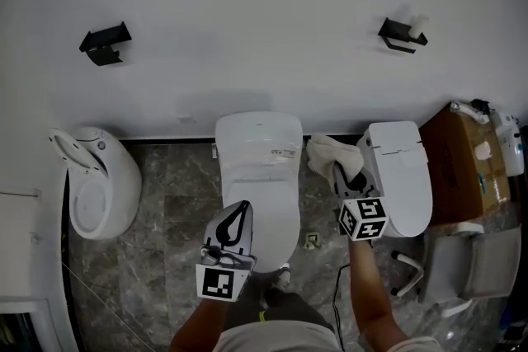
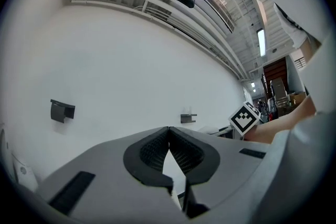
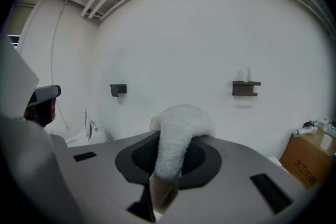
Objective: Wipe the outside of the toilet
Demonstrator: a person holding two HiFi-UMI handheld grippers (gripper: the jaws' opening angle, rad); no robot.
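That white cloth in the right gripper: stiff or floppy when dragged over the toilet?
Probably floppy: the cloth bulges and folds over the right gripper's shut jaws. Likely light for its bulk. Its fluffy pile should grip rather than slip.

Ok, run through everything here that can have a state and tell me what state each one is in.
Left gripper: shut, empty.
Right gripper: shut on cloth.
Cloth: bunched, clamped in the jaws.
Left toilet: lid up.
Middle toilet: lid down.
Right toilet: lid down.
Box: closed.
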